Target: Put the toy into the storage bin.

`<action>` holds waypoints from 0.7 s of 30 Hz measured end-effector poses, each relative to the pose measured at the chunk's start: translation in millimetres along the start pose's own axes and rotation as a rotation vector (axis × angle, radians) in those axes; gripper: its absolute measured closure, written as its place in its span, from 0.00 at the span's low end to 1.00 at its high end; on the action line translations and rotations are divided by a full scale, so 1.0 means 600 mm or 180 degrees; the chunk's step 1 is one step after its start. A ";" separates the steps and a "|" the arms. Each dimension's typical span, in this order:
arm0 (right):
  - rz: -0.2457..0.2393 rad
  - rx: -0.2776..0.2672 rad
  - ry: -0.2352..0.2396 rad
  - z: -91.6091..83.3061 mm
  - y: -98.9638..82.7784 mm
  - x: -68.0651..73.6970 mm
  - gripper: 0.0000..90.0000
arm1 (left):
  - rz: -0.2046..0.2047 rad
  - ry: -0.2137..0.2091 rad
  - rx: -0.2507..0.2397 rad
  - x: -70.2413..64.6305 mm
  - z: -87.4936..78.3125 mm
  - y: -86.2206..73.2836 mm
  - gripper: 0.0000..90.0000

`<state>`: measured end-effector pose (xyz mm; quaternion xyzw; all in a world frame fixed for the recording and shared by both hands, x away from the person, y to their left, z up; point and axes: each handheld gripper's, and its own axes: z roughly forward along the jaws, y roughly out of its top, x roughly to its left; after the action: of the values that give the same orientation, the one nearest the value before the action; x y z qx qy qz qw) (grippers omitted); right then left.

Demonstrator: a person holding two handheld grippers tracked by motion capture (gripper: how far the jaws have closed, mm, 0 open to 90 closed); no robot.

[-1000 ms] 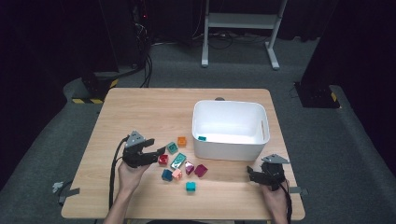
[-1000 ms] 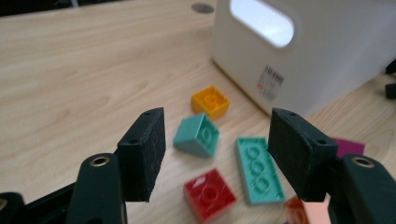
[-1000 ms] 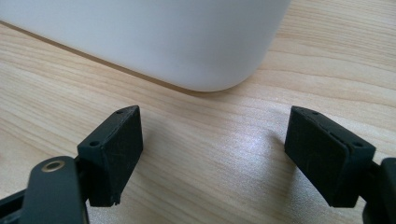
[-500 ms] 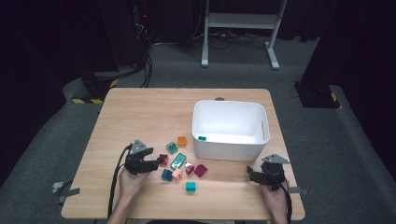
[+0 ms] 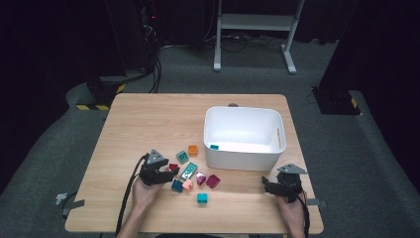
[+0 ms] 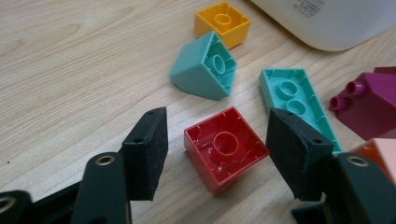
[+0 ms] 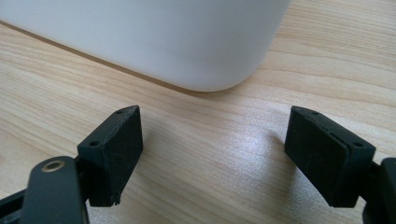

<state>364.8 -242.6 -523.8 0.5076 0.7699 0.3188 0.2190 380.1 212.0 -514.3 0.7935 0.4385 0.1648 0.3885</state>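
Observation:
A red brick (image 6: 224, 151) lies stud-side down on the wooden table (image 5: 148, 119), between the jaws of my left gripper (image 6: 218, 119). The jaws have just been closing. A gap still shows at the left pad (image 6: 149, 149), so the gripper is open around the brick. In the high view the left gripper (image 5: 167, 171) sits low at the left end of the brick cluster, by the red brick (image 5: 173, 167). My right gripper (image 5: 267, 183) rests open near the table's front right. Nothing lies between the jaws of the right gripper (image 7: 215, 111), which face the white bin (image 7: 140, 37).
The white bin (image 5: 242, 158) holds a small teal brick (image 5: 214, 147). Loose bricks lie around the red one: orange (image 6: 223, 23), a teal slope (image 6: 201, 70), a flat teal plate (image 6: 292, 95), magenta (image 6: 369, 98). Blue (image 5: 177, 186), pink (image 5: 187, 185) and teal (image 5: 202, 198) bricks sit nearer the front edge.
My left gripper has sunk toward the table and settled around the red brick. The right gripper and the bricks have not moved.

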 end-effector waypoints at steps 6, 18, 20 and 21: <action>0.0001 0.0000 0.0000 0.000 0.000 0.000 0.21 | 0.0031 0.0042 0.0031 0.001 0.006 -0.001 0.51; 0.0001 0.0000 -0.0001 0.000 0.000 0.000 0.21 | 0.0028 0.0040 0.0065 0.003 0.009 -0.005 0.63; 0.0000 0.0000 -0.0001 0.000 0.000 0.000 0.21 | 0.0027 0.0042 0.0059 0.003 0.009 -0.005 0.64; 0.0001 0.0000 -0.0001 0.000 0.000 0.000 0.21 | 0.0027 0.0048 0.0060 0.004 0.008 -0.005 0.64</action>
<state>364.8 -242.6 -523.8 0.5078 0.7697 0.3189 0.2191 382.7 212.3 -519.8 0.7977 0.4395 0.1682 0.3770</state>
